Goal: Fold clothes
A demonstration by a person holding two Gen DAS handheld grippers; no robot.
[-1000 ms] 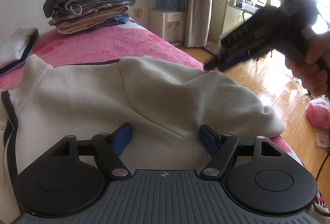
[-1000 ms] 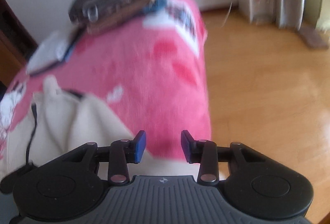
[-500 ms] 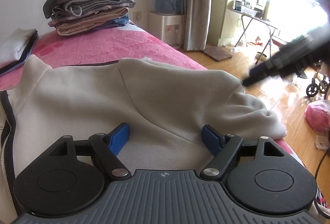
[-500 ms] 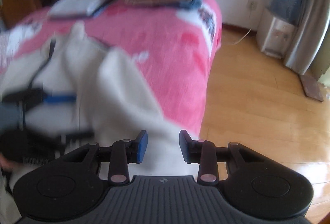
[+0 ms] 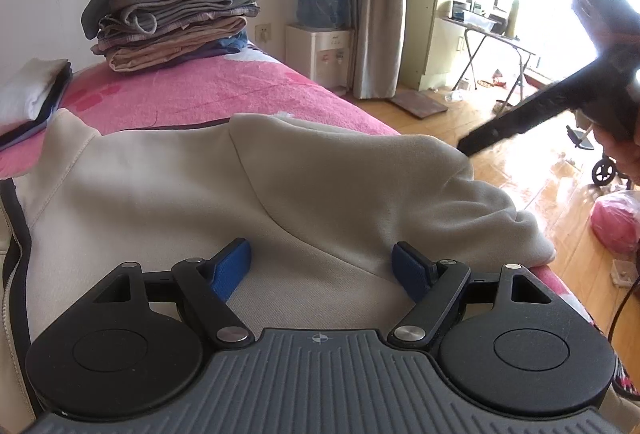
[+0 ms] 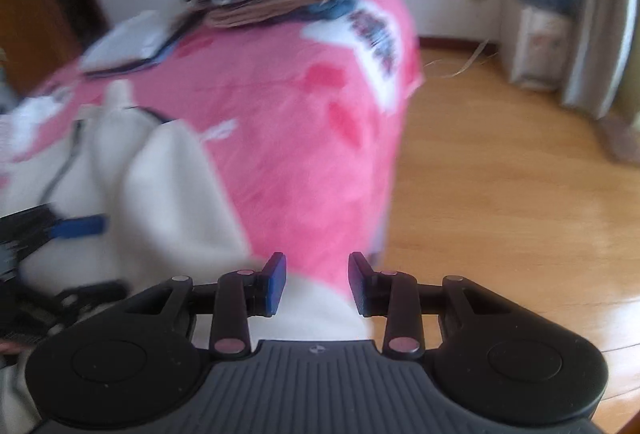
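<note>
A cream sweatshirt (image 5: 224,194) with a dark zip edge lies spread on the pink bed (image 5: 208,94). One sleeve (image 5: 472,202) reaches the bed's right edge. My left gripper (image 5: 322,264) hovers low over the body of the garment, open wide, with its blue pads (image 5: 234,266) clear of the cloth. In the left wrist view my right gripper (image 5: 520,118) hangs blurred over the floor past the sleeve, held by a hand. The right wrist view has the right gripper (image 6: 318,282) open, nothing pressed between its pads. Cream cloth (image 6: 320,314) lies just below it at the bed's edge.
A tall stack of folded clothes (image 5: 172,14) and a small folded pile (image 5: 32,98) sit at the far end of the bed. A water dispenser (image 5: 320,30), a curtain, a folding table (image 5: 492,30) and a pink bag (image 5: 616,222) stand on the wooden floor (image 6: 520,174).
My right gripper swung out to the right beyond the sleeve, came part way back and rolled. The left jaws spread a little wider. The left hand stayed put.
</note>
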